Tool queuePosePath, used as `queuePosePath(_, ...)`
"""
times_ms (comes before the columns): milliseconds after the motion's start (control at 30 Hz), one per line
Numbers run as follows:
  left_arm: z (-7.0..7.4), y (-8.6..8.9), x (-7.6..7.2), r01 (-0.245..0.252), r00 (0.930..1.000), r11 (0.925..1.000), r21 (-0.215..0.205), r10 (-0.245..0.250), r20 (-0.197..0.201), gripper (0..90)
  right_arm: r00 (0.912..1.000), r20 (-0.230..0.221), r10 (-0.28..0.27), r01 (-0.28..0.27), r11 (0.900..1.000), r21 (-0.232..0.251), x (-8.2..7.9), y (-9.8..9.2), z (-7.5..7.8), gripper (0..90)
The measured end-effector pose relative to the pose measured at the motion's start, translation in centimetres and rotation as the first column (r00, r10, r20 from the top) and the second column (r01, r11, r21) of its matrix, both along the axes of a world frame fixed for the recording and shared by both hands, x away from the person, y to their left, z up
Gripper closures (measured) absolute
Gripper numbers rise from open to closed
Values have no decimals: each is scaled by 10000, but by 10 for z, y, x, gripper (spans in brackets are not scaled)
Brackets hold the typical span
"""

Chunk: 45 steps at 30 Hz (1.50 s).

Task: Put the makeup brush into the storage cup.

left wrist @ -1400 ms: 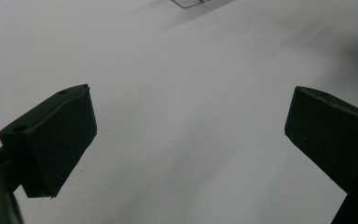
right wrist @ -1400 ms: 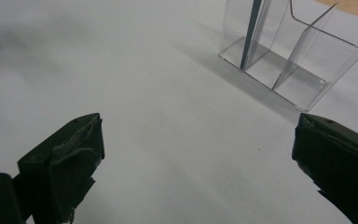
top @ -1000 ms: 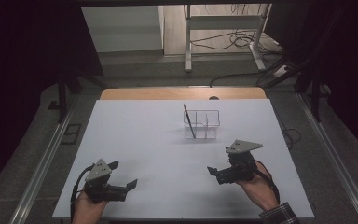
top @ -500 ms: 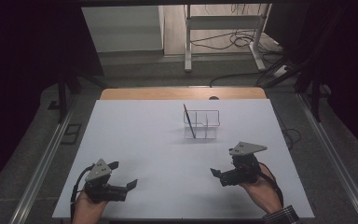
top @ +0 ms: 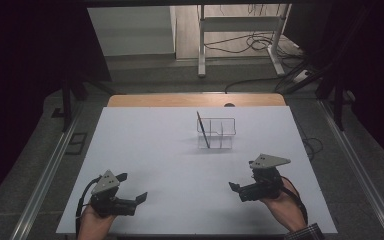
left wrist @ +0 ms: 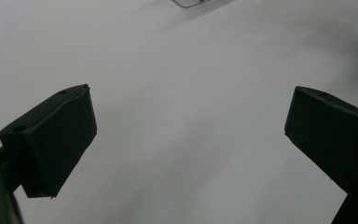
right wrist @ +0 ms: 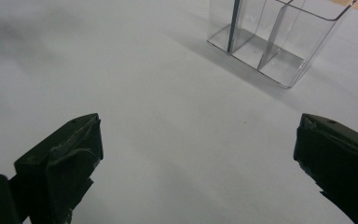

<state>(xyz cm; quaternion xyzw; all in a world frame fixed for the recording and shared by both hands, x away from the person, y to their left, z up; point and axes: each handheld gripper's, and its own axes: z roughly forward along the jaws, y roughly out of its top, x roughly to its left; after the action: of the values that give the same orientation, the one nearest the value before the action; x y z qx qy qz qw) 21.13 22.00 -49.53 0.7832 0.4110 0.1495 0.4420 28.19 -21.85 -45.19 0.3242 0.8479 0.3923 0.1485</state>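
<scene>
Both my claws are spread wide and empty: left claw (top: 139, 198) at lower left, right claw (top: 234, 188) at lower right. The clear organizer (top: 216, 133) sits just above center on the table (top: 145, 150), long axis left-right, a dark pen (top: 203, 130) leaning inside. It looks light, stiff, slippery; I'd pinch a rim wall.

1. Organizer (right wrist: 270, 37): the top edge of the right gripper view cuts off its upper walls; the left gripper view shows just one corner (left wrist: 186, 2) at the top edge.
2. Stick (top: 203, 130) in the organizer: too thin to identify (pen or rod).
3. Right gripper (right wrist: 196, 154): its right jaw is cut off by the frame's corner.
4. Left gripper (left wrist: 186, 135): both jaws are cropped at the bottom edge.
</scene>
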Motion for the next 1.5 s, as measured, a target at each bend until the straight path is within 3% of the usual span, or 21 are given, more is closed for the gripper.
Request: queuePosePath(1500, 0, 0, 0, -5, 10000, 10000, -11, 5, 1, 24, 9993, 248, -278, 281, 9995, -120, -15, -18, -3, 14)
